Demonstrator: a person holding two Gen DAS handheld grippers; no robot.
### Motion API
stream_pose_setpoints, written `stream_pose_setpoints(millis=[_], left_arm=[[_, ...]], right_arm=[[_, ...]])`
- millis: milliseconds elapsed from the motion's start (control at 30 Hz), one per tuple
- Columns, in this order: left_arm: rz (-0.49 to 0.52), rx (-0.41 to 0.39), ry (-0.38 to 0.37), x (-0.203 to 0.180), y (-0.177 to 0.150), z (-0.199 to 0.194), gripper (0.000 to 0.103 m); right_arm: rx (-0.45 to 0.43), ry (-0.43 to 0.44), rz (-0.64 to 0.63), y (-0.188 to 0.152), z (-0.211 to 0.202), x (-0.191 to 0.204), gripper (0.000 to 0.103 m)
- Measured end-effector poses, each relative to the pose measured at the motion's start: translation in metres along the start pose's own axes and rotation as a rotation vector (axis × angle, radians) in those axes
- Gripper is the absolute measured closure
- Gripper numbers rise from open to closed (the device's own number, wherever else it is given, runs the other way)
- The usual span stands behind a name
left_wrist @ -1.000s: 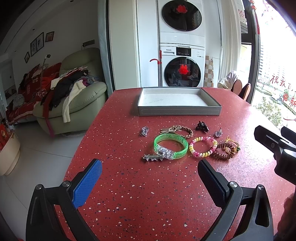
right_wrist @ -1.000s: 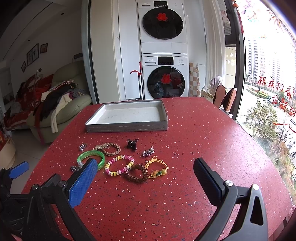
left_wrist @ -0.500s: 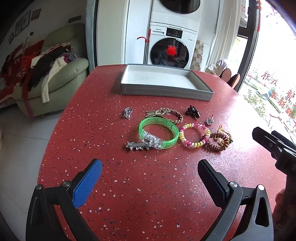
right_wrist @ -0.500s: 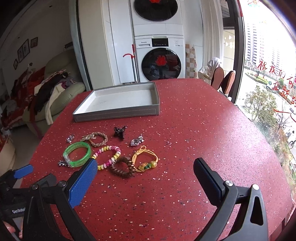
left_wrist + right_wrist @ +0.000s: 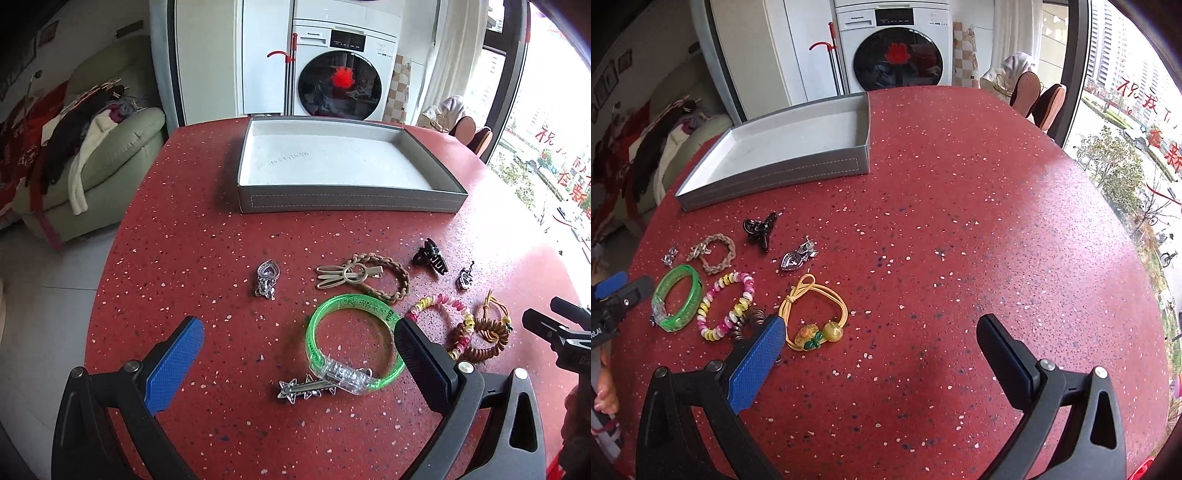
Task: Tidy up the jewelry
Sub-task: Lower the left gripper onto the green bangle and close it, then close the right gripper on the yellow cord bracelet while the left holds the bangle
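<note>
Several jewelry pieces lie on the red table (image 5: 184, 240). In the left wrist view my left gripper (image 5: 295, 350) is open just above a green bangle (image 5: 351, 343) and a silver star clip (image 5: 306, 387); a braided bracelet (image 5: 369, 273), a silver heart pendant (image 5: 266, 277) and a black claw clip (image 5: 430, 256) lie beyond. An empty grey tray (image 5: 351, 203) stands behind them. My right gripper (image 5: 882, 347) is open, its blue finger beside a yellow cord bracelet (image 5: 816, 314), a pink-yellow bead bracelet (image 5: 726, 306) and a brown spiral band (image 5: 750, 321).
The table's left edge drops to a white floor with a green armchair (image 5: 110, 162). A washing machine (image 5: 340, 81) stands behind the table. Chairs (image 5: 1038, 99) and a window are at the far right. A second silver pendant (image 5: 798, 254) lies near the claw clip.
Both grippers have moved forward and down toward the jewelry. The pieces appear larger and closer. Nothing has been picked up.
</note>
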State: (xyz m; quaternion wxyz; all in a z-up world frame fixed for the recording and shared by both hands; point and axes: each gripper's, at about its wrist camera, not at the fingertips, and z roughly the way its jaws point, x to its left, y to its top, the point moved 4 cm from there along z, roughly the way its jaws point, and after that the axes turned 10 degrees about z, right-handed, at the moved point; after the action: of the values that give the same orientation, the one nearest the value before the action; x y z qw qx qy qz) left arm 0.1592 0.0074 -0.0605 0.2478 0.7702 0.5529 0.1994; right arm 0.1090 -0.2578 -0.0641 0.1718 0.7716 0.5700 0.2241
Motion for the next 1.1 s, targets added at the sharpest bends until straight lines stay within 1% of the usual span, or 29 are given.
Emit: stream_pose_setpoints(millis=[67,100,133,200,233,267,333,367,400,433,467,500,533,567,600,633,733,833,1000,1033,1100], left_arm=[[0.0,0.018,-0.01,0.0,0.002,0.007,0.0],[0.002,0.03,-0.018,-0.001,0.002,0.01,0.0],[0.002,0.037,-0.019,-0.001,0.003,0.013,0.0],[0.011,0.044,-0.017,-0.003,0.004,0.017,0.0],[0.024,0.049,-0.017,-0.003,0.007,0.02,0.002],[0.034,0.062,-0.02,-0.004,0.007,0.023,0.01],[0.048,0.087,-0.031,-0.008,0.006,0.028,0.012],[0.053,0.094,-0.035,-0.01,0.006,0.03,0.014],[0.06,0.099,-0.034,-0.011,0.006,0.031,0.022],[0.069,0.11,-0.037,-0.013,0.005,0.033,0.025],[0.078,0.124,-0.04,-0.015,0.004,0.036,0.031],[0.086,0.133,-0.04,-0.016,0.003,0.037,0.042],[0.099,0.134,-0.025,-0.017,0.002,0.038,0.046],[0.118,0.126,-0.018,-0.019,0.002,0.037,0.056],[0.123,0.124,-0.033,-0.02,0.002,0.037,0.067],[0.122,0.125,-0.036,-0.02,0.002,0.036,0.071],[0.092,0.117,-0.077,-0.018,0.005,0.035,0.072],[0.063,0.086,-0.104,-0.013,0.007,0.025,0.073],[0.058,0.037,-0.134,-0.013,0.016,0.008,0.073],[0.06,0.031,-0.14,-0.013,0.017,0.006,0.073],[0.063,0.024,-0.142,-0.015,0.019,0.002,0.073]], right_arm=[[0.018,-0.005,-0.013,0.0,0.006,0.003,0.002],[0.024,-0.004,-0.02,0.001,0.009,0.004,0.006],[0.032,-0.005,-0.029,0.001,0.012,0.006,0.01],[0.055,-0.005,-0.048,0.0,0.019,0.011,0.024],[0.055,-0.018,-0.06,0.001,0.021,0.012,0.024],[0.053,-0.03,-0.08,0.001,0.022,0.015,0.027],[0.048,-0.03,-0.102,0.002,0.022,0.018,0.031],[0.05,-0.026,-0.103,0.002,0.021,0.019,0.033],[0.052,-0.025,-0.107,0.002,0.021,0.02,0.035],[0.052,-0.02,-0.112,0.002,0.021,0.021,0.037],[0.053,-0.016,-0.117,0.002,0.02,0.022,0.043],[0.052,-0.009,-0.122,0.002,0.018,0.023,0.054],[0.05,-0.005,-0.128,0.003,0.018,0.024,0.06],[0.049,-0.002,-0.131,0.003,0.017,0.025,0.075],[0.048,0.002,-0.132,0.004,0.017,0.026,0.093],[0.05,0.005,-0.126,0.004,0.017,0.025,0.097],[0.037,0.028,-0.085,0.01,0.015,0.02,0.098],[0.016,0.066,-0.04,0.018,0.005,0.013,0.098],[-0.022,0.094,-0.009,0.036,-0.01,0.009,0.098],[-0.022,0.095,-0.007,0.038,-0.01,0.009,0.098],[0.022,0.129,0.009,0.039,-0.005,0.009,0.098]])
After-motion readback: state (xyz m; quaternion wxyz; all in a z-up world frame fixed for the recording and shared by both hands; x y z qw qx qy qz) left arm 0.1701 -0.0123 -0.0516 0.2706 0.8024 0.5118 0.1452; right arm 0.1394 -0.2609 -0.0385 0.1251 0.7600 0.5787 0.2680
